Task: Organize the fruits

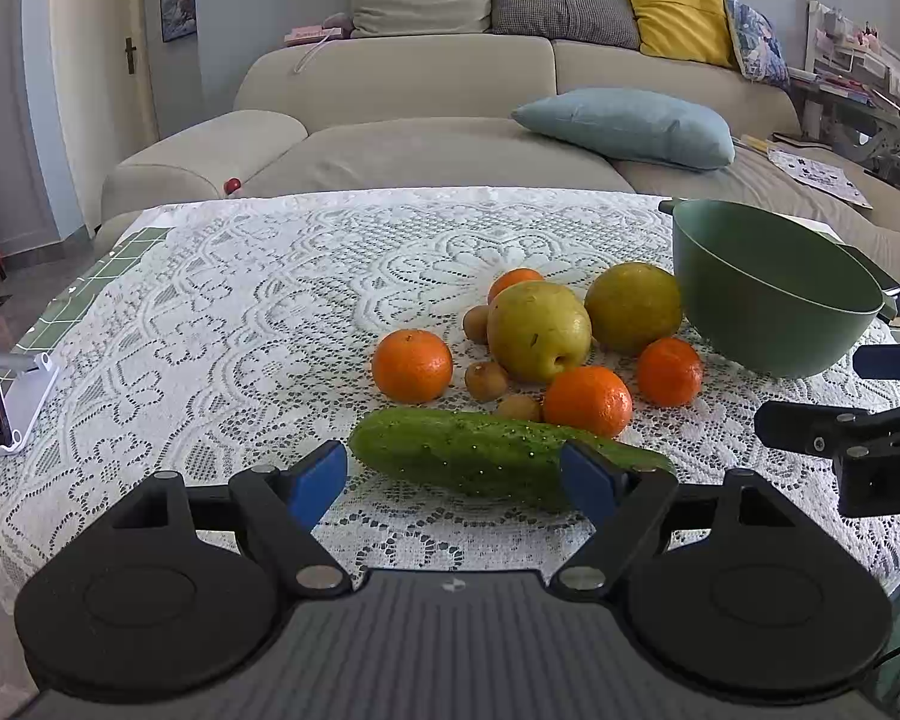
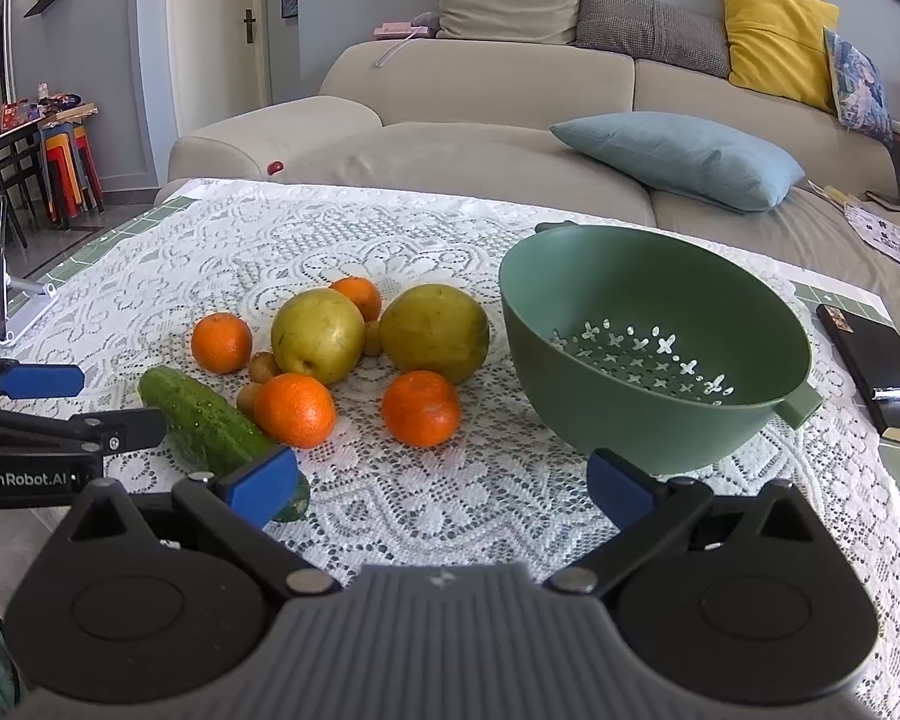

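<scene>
Four mandarins on the lace cloth (image 2: 426, 516), bright orange, dimpled skin: nearest two (image 2: 294, 410) (image 2: 421, 408), one on the left (image 2: 221, 342), one at the back (image 2: 359, 296) half hidden behind the pears. Two pears, yellow-green w/ brown speckle: left one (image 2: 318, 335) stem-dimple toward me, right one (image 2: 434, 332) duller, more olive. Small tan round fruits (image 1: 486, 380) tucked btwn them, can't tell what kind. Cucumber (image 1: 480, 456), dark green, bumpy, glossy, lies across the front of the pile, just beside the near mandarin.

Green colander (image 2: 660, 348) sits right of the fruit, tilted toward me, nothing in it, cross-shaped holes visible.

I see left gripper (image 1: 455, 477) wide open, holding nothing, blue pads either side of the cucumber, not touching as far as I can tell. Right gripper (image 2: 444, 480) also wide open, holding nothing, over bare cloth in front of the colander.
</scene>
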The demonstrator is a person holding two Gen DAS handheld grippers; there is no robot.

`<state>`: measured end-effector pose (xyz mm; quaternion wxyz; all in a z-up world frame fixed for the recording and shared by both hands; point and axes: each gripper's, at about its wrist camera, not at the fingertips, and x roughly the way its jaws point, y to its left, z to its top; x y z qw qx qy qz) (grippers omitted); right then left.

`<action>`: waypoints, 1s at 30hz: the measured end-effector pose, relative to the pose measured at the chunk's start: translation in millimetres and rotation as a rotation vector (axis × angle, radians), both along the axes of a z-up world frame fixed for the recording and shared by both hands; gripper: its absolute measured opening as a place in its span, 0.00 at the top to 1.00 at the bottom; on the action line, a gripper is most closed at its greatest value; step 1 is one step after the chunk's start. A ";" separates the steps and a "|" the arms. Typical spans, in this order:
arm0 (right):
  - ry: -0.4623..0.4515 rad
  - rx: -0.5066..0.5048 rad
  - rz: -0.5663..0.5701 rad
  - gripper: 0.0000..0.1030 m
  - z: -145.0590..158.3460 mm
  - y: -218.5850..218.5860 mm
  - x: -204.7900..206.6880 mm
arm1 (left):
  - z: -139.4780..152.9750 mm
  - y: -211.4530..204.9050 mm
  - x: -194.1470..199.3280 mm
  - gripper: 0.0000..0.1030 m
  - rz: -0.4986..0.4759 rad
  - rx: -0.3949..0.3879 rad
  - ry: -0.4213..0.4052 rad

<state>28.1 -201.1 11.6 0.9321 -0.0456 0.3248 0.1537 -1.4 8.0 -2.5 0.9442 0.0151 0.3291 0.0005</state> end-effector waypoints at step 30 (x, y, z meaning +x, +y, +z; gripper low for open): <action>0.010 -0.006 0.007 0.04 -0.7 2.7 0.6 | 0.4 0.5 -1.0 0.08 0.002 -0.001 0.001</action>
